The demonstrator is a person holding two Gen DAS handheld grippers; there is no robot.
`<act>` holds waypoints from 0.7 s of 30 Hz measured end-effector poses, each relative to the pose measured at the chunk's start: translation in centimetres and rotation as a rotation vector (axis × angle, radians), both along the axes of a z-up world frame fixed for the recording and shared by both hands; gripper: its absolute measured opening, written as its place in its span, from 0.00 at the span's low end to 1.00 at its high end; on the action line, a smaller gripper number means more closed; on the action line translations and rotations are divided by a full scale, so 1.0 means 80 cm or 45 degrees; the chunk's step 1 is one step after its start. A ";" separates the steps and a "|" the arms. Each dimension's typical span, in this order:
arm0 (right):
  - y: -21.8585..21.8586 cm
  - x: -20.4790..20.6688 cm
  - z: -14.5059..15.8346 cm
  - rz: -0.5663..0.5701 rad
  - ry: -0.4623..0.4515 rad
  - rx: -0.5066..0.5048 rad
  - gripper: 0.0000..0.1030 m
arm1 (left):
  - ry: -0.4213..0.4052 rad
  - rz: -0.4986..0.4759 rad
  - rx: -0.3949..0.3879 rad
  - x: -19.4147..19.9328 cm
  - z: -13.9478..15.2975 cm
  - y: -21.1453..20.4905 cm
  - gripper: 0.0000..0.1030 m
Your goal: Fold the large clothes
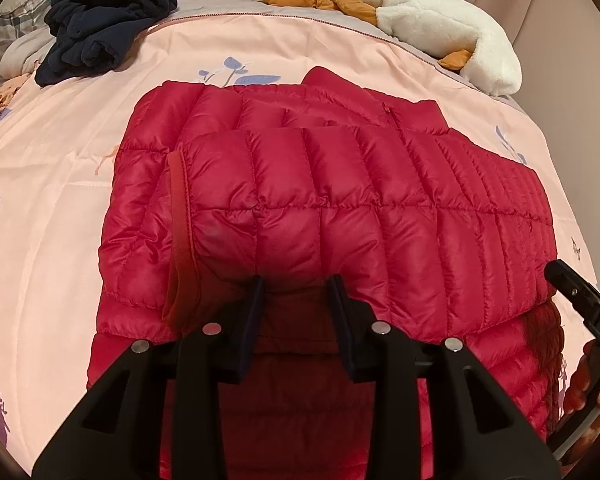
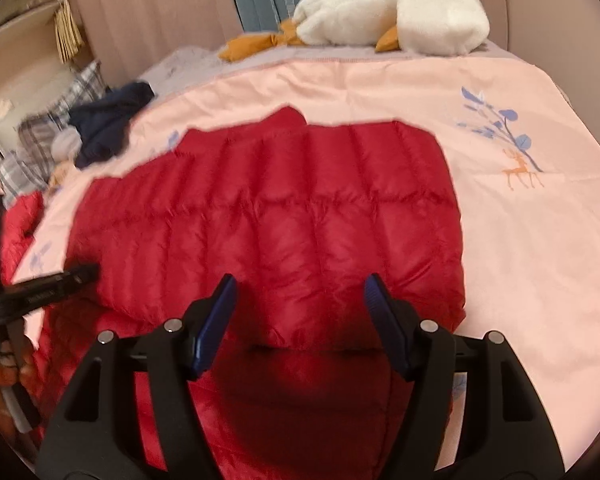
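A red quilted down jacket (image 1: 324, 204) lies on a pink bedspread (image 1: 60, 184), partly folded, with one layer laid over the lower body. My left gripper (image 1: 298, 286) is open, its fingertips at the near edge of the folded layer and nothing between them. The jacket also shows in the right wrist view (image 2: 276, 208). My right gripper (image 2: 300, 288) is open wide just above the near fold edge, holding nothing. The left gripper's side (image 2: 40, 280) shows at the left edge of the right wrist view.
A dark navy garment (image 1: 104, 28) lies crumpled at the back left of the bed. A white plush goose with orange feet (image 1: 440, 28) lies at the back right. Plaid pillows (image 2: 48, 136) sit at the left. Curtains hang behind the bed.
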State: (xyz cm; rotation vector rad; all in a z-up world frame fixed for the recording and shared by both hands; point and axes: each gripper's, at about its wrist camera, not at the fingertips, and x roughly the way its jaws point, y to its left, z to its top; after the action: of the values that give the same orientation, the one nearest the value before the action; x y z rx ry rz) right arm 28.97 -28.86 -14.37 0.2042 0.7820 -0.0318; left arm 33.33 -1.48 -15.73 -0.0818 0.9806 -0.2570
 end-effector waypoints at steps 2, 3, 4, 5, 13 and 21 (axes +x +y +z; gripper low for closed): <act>0.003 0.005 -0.010 -0.003 0.036 -0.022 0.68 | 0.001 0.002 0.001 0.000 0.000 -0.001 0.34; 0.003 0.006 -0.013 -0.006 0.044 -0.024 0.69 | 0.002 0.002 0.001 0.000 0.000 -0.001 0.34; 0.004 0.007 -0.015 -0.007 0.051 -0.024 0.70 | 0.004 0.001 0.002 0.001 -0.001 -0.001 0.34; 0.003 0.008 -0.017 -0.009 0.056 -0.020 0.70 | 0.007 0.000 0.004 0.002 -0.001 -0.001 0.34; 0.001 -0.022 0.010 0.001 -0.037 0.045 0.70 | 0.036 0.067 -0.093 -0.009 0.010 0.012 0.43; 0.006 -0.103 0.033 0.036 -0.115 0.128 0.78 | -0.005 0.058 -0.193 -0.079 0.037 0.035 0.69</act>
State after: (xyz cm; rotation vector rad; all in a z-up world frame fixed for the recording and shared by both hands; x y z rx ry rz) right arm 20.76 -28.42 -11.73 0.2882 0.6973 0.0436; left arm 27.01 1.34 -12.80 -0.2414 0.9535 -0.2895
